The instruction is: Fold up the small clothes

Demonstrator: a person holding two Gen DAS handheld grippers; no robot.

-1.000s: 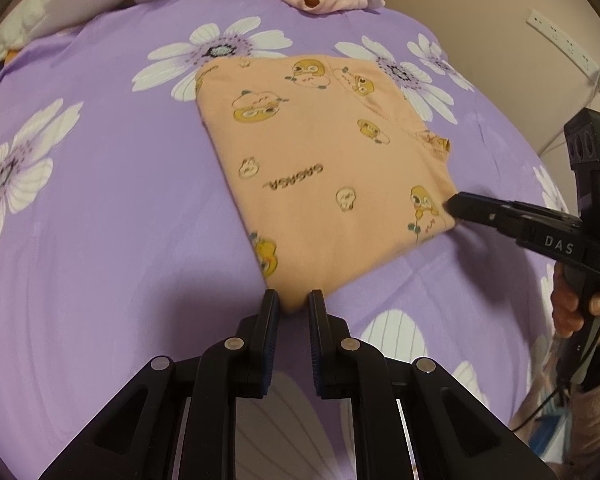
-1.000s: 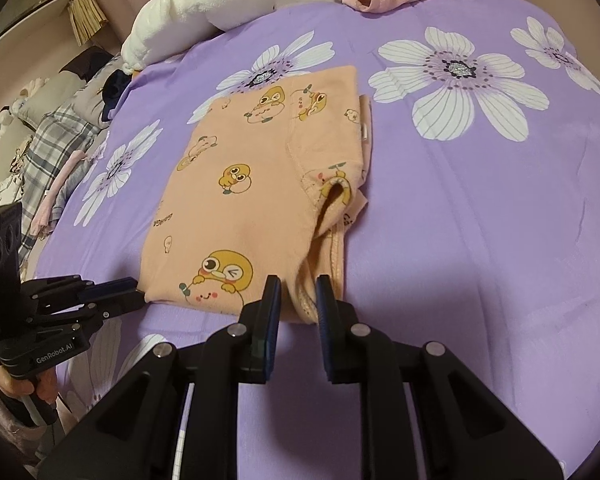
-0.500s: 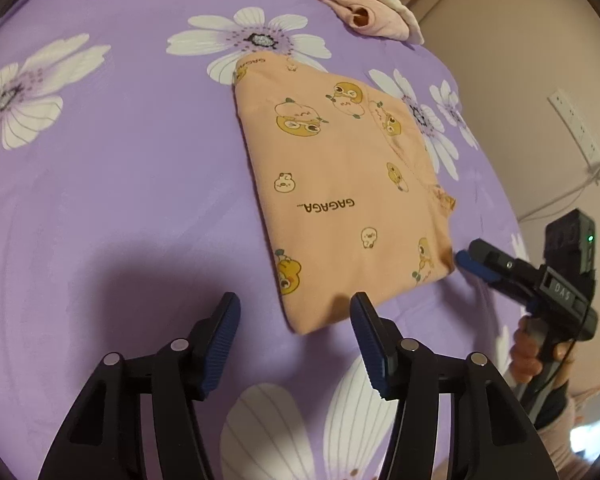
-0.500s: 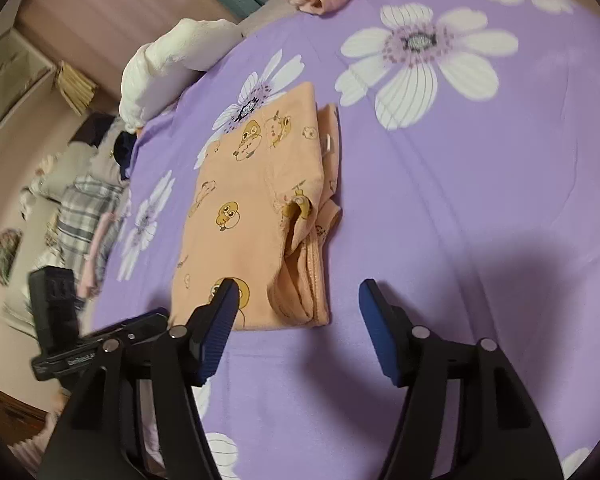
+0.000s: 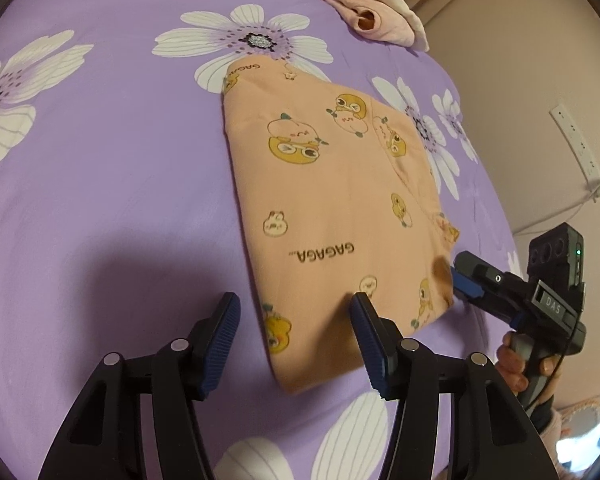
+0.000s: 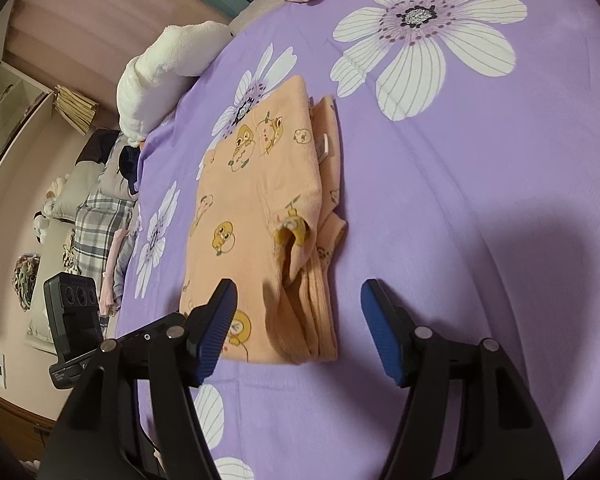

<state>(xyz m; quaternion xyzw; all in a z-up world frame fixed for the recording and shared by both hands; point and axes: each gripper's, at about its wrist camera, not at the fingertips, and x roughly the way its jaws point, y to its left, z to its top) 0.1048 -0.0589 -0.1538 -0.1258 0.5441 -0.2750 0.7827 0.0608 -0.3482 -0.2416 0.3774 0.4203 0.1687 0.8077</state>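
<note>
Left gripper [image 5: 294, 316]: jaws spread wide, holding nothing; it hovers over the near corner of the folded garment, its blue ribbed pads [image 5: 222, 330] clear of the cloth.
Right gripper [image 6: 298, 316]: jaws equally wide, nothing between them; it hovers at the garment's near end, over the stacked fold edges. From the left wrist view it [image 5: 466, 280] sits at the garment's right corner, a hand [image 5: 514, 368] around its handle.
Left gripper, seen from the right: only its black body and camera block [image 6: 74, 314] show, partly behind the right gripper's finger, at the garment's left near corner.
Folded garment [image 5: 332, 216]: peach cloth printed with yellow cartoon animals and the word GAGAGA; lies flat on the bedspread in a long rectangle. In the right wrist view [image 6: 266, 216] several layers are stacked along its right side, with a sleeve opening gaping midway.
Bedspread [image 5: 100, 160]: purple with large white flowers, under everything.
Pink clothes [image 5: 370, 20]: a folded bundle at the far edge of the bed, well apart from the garment.
White blanket [image 6: 164, 76]: rolled up at the bed's far left.
Plaid cloth [image 6: 96, 232]: off the bed's left side.
</note>
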